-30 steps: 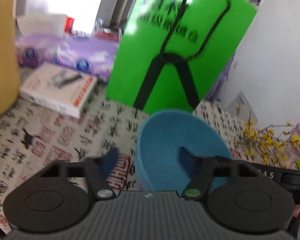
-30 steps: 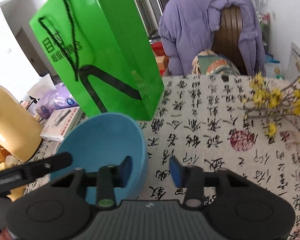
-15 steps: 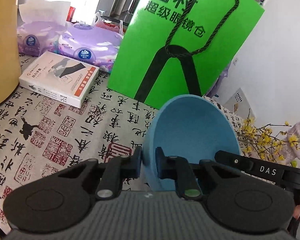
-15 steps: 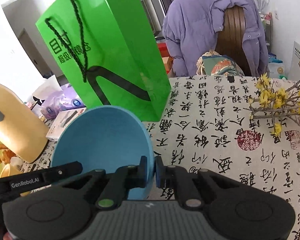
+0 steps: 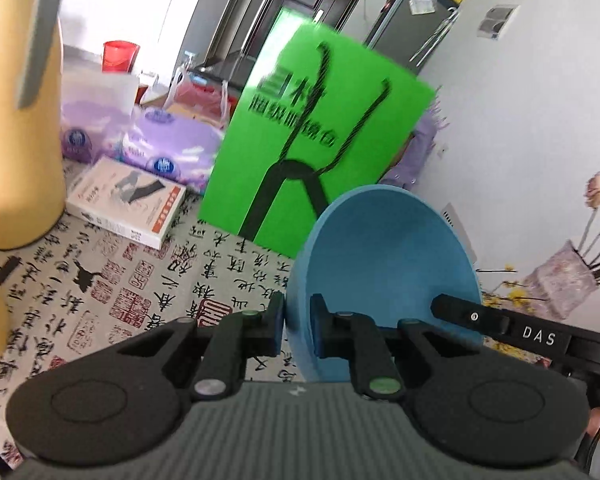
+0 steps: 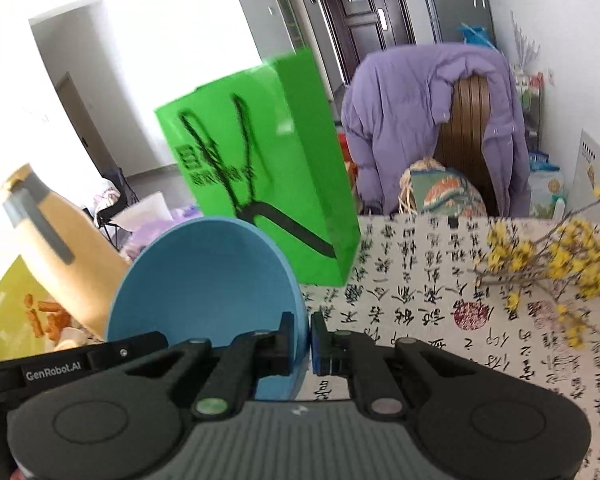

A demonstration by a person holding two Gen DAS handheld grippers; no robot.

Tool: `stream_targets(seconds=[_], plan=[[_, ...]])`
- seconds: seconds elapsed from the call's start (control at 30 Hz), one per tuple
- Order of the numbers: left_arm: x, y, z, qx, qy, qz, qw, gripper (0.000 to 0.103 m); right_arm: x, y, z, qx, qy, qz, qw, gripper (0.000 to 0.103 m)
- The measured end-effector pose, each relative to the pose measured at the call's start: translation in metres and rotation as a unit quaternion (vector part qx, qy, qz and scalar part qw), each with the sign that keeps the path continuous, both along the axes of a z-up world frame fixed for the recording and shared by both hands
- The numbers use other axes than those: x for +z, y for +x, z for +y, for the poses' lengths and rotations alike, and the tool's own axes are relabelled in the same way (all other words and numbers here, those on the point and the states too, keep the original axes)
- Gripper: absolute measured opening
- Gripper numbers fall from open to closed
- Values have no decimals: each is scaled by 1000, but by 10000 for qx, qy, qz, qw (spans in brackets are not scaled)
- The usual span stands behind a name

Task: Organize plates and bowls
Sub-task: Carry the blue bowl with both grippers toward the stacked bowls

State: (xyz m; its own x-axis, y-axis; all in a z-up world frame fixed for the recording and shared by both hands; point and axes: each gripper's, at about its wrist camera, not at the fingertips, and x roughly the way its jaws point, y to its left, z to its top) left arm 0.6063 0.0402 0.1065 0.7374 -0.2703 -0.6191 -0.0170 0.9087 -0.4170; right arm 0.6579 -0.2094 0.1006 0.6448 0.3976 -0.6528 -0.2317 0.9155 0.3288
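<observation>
Above table [image 6: 420,280], both claws [image 5: 298,330] [image 6: 302,342] pinch blue bowl [image 5: 388,264] rim

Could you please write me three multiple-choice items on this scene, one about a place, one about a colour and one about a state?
1. Where is the green bag relative to the bowl?
A. behind it
B. inside it
C. under it

2. What colour is the bowl?
A. red
B. blue
C. white

3. How is the bowl held?
A. by neither gripper
B. by the left gripper only
C. by both, the right gripper too

Key: 1 A, the bag stands beyond the bowl; 2 B, plainly blue; 3 C, each gripper pinches a rim.
</observation>
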Motion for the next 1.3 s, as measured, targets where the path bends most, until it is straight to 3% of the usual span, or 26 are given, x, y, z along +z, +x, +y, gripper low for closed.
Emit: stream_targets(seconds=[0.23,0.47,0.9,1.3], plan=[[38,-44,5,23,54,-246,9997,14,45,-41,5,77,-25,-234,9997,8],[59,-79,20,163,102,-378,9991,14,72,-69,23,226,-71,-361,9991,8],[62,-134,101,887,207,-308,9954,13,73,-92,112,930,80,-317,9951,8],[49,-226,140,1421,366,-495,9879,14,61,-166,165,1466,210,-281,9886,8]])
